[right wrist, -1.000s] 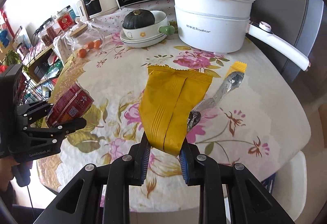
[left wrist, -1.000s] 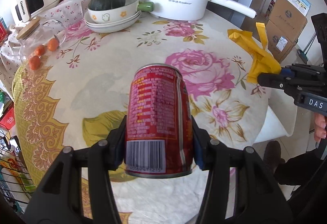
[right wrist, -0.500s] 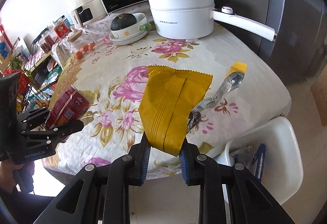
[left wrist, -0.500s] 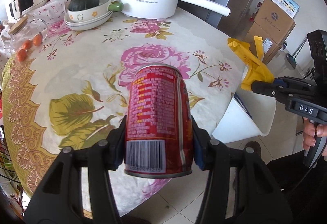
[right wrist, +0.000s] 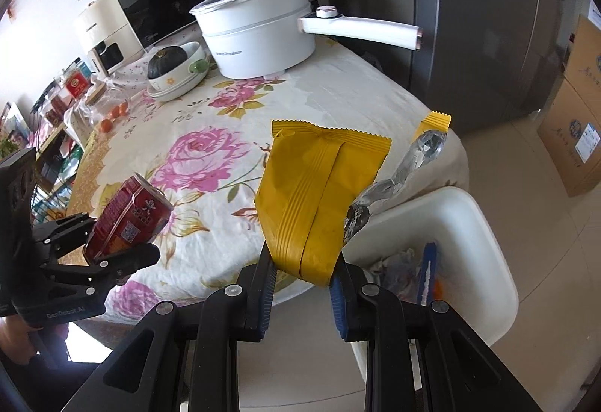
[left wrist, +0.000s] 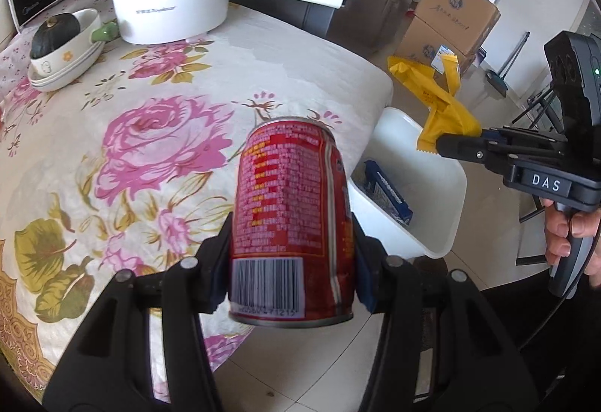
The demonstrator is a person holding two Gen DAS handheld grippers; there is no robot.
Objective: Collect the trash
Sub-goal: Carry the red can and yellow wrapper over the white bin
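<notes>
1. Left gripper (left wrist: 291, 261) clamped on red can (left wrist: 291, 220), held over table edge (left wrist: 360, 73).
2. Right gripper (right wrist: 302, 274) pinching yellow wrapper (right wrist: 315, 201), beside white bin (right wrist: 484, 243).

The left gripper (left wrist: 291, 284) is a matte black plastic frame with two broad forked arms, each set with round silver screw heads, ending in fingers (left wrist: 362, 274) faced with ribbed blue pads. Seen from the other hand's camera, its side bears faint grey lettering reading GenRobot.AI. The right gripper (right wrist: 302, 290) is built alike: black arms, silver screws, blue ribbed finger (right wrist: 338, 303) pads. Its body carries a white DAS label, a small green light on the dark upper housing, and a grey pistol handle with a thin black cable trailing below
</notes>
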